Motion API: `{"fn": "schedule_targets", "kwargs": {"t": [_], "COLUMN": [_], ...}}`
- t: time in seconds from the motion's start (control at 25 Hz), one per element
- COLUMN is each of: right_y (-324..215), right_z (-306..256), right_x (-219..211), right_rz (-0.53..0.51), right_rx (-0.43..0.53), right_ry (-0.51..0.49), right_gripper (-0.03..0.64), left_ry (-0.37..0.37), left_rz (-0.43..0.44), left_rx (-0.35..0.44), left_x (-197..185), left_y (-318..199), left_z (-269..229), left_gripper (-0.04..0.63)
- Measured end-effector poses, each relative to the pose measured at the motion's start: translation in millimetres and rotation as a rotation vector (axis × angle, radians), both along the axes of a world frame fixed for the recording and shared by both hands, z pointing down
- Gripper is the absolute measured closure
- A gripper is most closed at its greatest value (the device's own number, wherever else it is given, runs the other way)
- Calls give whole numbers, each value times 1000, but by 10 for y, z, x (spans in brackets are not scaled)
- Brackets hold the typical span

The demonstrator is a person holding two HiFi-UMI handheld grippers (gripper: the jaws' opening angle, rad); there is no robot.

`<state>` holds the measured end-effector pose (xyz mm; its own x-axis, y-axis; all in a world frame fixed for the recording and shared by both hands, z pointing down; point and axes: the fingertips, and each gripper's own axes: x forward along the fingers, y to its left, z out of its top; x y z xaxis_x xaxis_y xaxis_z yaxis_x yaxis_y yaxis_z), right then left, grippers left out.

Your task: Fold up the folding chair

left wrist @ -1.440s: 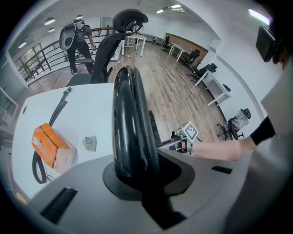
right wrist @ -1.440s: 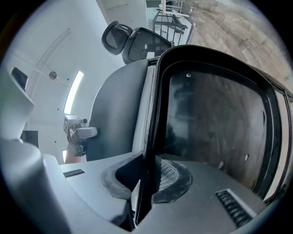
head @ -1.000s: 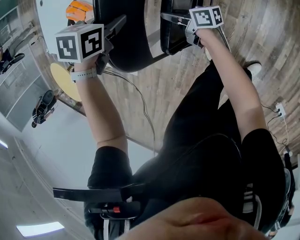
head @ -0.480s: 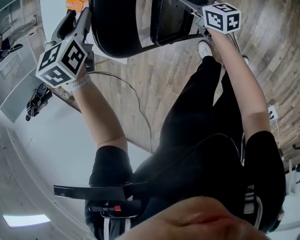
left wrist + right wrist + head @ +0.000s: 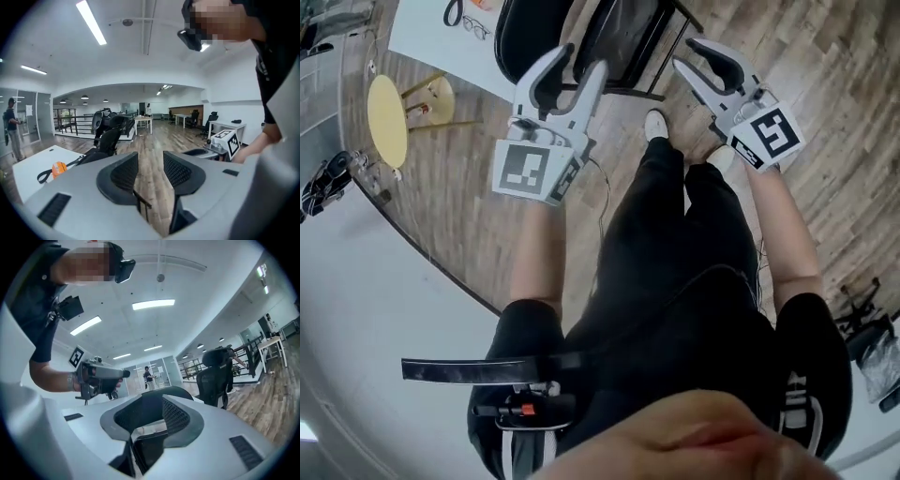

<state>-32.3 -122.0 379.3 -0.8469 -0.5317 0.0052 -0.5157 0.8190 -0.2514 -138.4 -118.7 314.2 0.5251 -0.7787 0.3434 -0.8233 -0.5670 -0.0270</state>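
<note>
Standing on the wooden floor [image 5: 464, 206] at the top of the head view, the black folding chair [image 5: 628, 42] is just beyond the person's white shoes [image 5: 656, 123], and neither claw touches it. Whether its seat lies fully against its back cannot be told from this angle. The left gripper [image 5: 581, 59] hangs on the near side of the chair, before its left part, with both jaws pointing toward it. Those jaws have just been opening and stand well apart, released, and the left gripper view shows only floor in the gap between them. The right gripper [image 5: 684, 53] is just beside the chair's right edge, also on the near side, turned so that its jaws show edge-on from above. Its jaws too have just been opening and stand partly apart, grasping nothing. The left marker cube [image 5: 528, 170] and the right marker cube [image 5: 766, 136] sit at the ends of the grippers further from the chair. Left of the chair a white table [image 5: 422, 42] carries an orange object [image 5: 58, 169] and a black strap [image 5: 44, 175]. A round yellow stool [image 5: 386, 117] stands further left of the chair and nearer the person
</note>
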Motion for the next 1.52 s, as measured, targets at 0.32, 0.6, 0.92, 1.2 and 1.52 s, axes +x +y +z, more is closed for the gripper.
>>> {"fn": "schedule_targets", "kwargs": {"t": [0.32, 0.6, 0.92, 1.2, 1.52], "right_y": [1179, 1823, 2007, 2075, 2100], "right_z": [-731, -1287, -1793, -1969, -2020], "right_x": [440, 325, -184, -586, -902], "right_rz": [-94, -150, -176, -170, -194], "right_rx": [-10, 37, 49, 109, 137], "right_ry": [21, 62, -8, 43, 67], "right_gripper": [500, 559, 607, 607, 607], "left_ry": [129, 217, 252, 268, 261], "left_rz": [148, 158, 154, 150, 156], "left_rx": [-15, -2, 6, 49, 85], "left_x": [864, 963, 423, 1, -223], "left_y": [1155, 1813, 2026, 2036, 1976], "left_z": [-186, -529, -774, -990, -1095], "left_gripper": [471, 571, 591, 591, 591]}}
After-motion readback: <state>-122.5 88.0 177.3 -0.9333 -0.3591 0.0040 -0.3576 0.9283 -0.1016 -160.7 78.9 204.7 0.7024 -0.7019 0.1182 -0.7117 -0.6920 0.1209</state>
